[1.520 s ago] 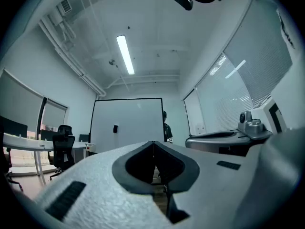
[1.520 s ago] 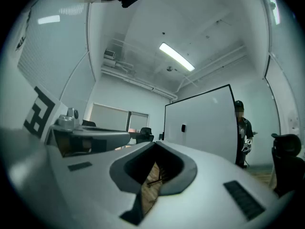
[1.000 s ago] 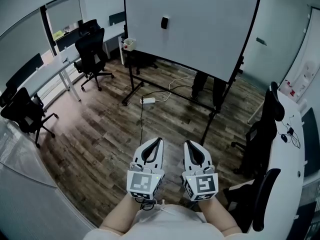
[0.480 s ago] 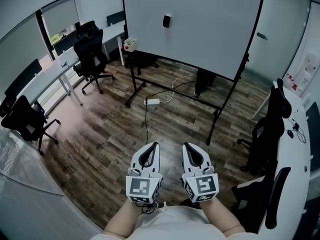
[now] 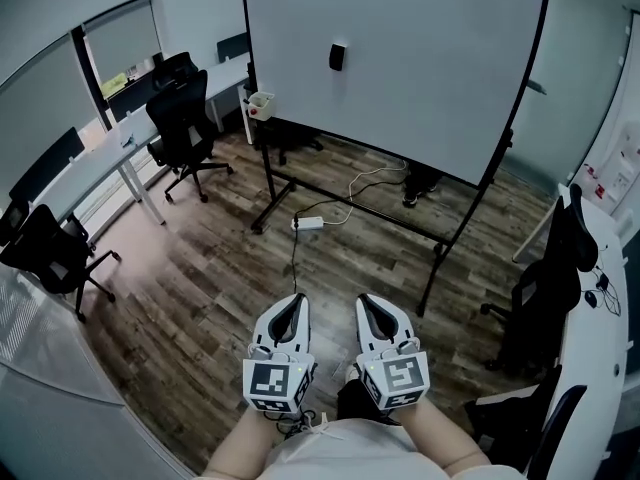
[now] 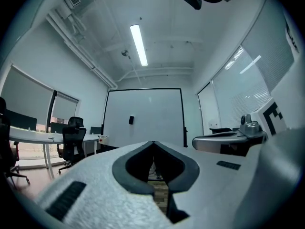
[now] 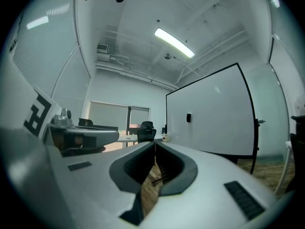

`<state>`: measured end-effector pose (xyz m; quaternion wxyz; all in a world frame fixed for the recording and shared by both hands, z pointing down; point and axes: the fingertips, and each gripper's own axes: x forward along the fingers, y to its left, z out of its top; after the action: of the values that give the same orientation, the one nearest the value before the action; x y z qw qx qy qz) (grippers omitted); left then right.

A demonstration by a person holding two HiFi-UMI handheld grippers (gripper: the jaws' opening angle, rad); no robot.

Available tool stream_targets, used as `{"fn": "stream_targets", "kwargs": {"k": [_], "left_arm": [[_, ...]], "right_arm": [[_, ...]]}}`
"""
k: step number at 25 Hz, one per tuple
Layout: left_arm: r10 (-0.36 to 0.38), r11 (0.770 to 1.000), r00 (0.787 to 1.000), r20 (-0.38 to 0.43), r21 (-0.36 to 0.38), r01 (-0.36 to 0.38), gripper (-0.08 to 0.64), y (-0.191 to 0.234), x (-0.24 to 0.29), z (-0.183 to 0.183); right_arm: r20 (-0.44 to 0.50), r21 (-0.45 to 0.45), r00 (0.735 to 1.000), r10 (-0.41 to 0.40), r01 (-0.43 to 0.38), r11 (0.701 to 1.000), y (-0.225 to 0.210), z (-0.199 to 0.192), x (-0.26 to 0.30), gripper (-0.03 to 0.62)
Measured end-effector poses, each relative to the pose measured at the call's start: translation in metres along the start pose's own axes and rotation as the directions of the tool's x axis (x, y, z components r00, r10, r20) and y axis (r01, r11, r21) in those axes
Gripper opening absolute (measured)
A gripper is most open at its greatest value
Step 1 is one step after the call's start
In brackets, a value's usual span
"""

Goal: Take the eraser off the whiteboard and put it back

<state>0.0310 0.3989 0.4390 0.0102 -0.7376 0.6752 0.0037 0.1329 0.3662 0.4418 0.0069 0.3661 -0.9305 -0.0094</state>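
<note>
Head view: left gripper (image 5: 294,300) and right gripper (image 5: 366,301) sit at 6 o'clock. The eraser (image 5: 338,56) is stuck on the whiteboard (image 5: 430,88) at 12, well apart from them.

Left gripper view: jaws pinched together, nothing in them.

Right gripper view: same deal, closed and empty.

Looks like the approach step. The next move calls for closing in and opening one gripper around the eraser.

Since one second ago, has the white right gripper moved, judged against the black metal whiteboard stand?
Yes. The right gripper has advanced toward the whiteboard stand; its tips now pass the stand's near foot.
</note>
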Motion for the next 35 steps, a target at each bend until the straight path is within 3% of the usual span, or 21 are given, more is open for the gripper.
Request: {"fn": "stream_targets", "kwargs": {"k": [11, 18, 24, 35], "left_arm": [[0.054, 0.998, 0.997, 0.050, 0.017, -0.055, 0.017, 0.044, 0.174, 0.018], [0.057, 0.998, 0.998, 0.029, 0.003, -0.057, 0.017, 0.070, 0.261, 0.012], [-0.017, 1.000, 0.999, 0.041, 0.027, 0.016, 0.017, 0.094, 0.334, 0.008], [-0.165, 0.986, 0.984, 0.073, 0.041, 0.163, 0.017, 0.193, 0.484, 0.017]], "right_arm": [[0.043, -0.067, 0.996, 0.075, -0.072, 0.995, -0.111, 0.023, 0.149, 0.028], [0.021, -0.062, 0.998, 0.060, -0.059, 0.996, -0.170, 0.018, 0.218, 0.028], [0.010, -0.063, 0.999, 0.053, -0.052, 0.997, -0.197, 0.009, 0.283, 0.028], [0.042, -0.069, 0.992, -0.121, 0.124, 0.990, -0.250, 0.022, 0.441, 0.028]]}}
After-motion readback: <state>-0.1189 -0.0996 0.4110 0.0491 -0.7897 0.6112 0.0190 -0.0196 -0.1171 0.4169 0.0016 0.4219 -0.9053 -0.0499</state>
